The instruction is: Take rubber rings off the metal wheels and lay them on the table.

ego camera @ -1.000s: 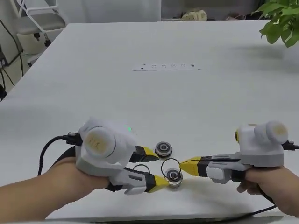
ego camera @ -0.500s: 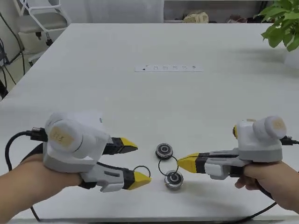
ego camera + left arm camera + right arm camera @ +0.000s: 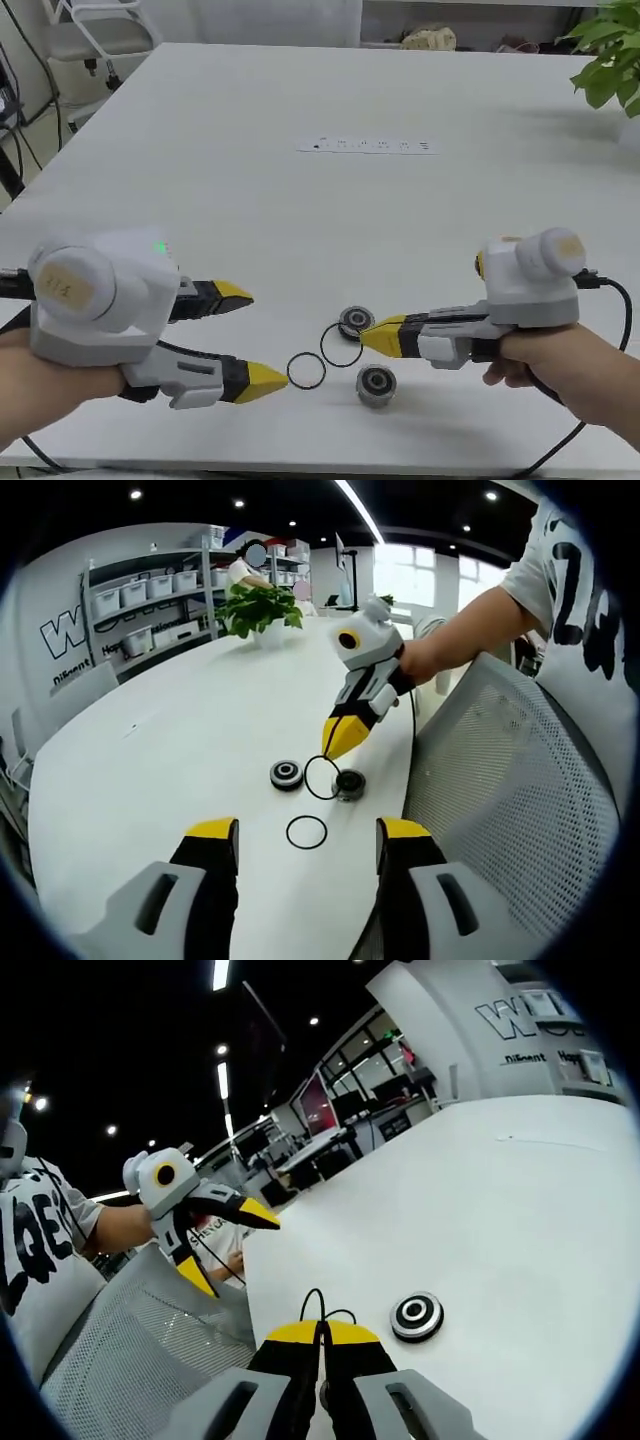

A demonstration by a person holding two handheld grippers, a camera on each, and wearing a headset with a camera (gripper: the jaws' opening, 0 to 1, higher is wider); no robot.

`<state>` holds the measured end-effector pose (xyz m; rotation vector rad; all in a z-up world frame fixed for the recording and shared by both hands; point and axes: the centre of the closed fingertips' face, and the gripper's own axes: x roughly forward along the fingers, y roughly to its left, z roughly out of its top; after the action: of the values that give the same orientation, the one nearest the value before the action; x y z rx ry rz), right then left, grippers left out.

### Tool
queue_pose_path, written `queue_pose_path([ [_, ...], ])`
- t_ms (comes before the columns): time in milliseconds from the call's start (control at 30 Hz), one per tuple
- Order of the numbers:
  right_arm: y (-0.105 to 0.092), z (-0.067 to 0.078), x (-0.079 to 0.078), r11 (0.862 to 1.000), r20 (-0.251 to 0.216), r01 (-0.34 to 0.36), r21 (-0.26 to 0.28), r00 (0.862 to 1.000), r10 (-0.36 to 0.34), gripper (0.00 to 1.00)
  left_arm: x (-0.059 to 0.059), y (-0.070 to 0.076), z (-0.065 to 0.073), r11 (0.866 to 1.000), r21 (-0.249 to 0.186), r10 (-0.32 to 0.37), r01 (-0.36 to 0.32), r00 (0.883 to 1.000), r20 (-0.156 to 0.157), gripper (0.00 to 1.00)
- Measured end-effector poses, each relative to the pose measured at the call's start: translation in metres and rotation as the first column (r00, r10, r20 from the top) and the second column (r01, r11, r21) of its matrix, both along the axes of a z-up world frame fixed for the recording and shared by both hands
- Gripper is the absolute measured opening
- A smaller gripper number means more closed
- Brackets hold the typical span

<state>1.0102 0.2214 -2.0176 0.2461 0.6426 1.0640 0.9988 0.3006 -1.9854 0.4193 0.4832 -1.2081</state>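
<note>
Left tool (image 3: 267, 338) pulled back, spread; right tool (image 3: 366, 337) clenched on ring (image 3: 341, 345) (wheel (image 3: 352, 319) behind partly hidden).

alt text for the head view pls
Right gripper is shut on a rubber ring over a white table, between the far metal wheel and the near metal wheel. Left gripper, jaws open, points at a second ring lying flat.
</note>
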Motion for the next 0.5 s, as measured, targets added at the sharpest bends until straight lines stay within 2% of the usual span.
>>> queue_pose_path([
  [500,0.022,-0.015,0.003,0.997,-0.040,-0.059,-0.046,0.998,0.057,0.00,0.000,0.015,0.005,0.999,-0.006,0.043,-0.043,0.999,0.011,0.60],
])
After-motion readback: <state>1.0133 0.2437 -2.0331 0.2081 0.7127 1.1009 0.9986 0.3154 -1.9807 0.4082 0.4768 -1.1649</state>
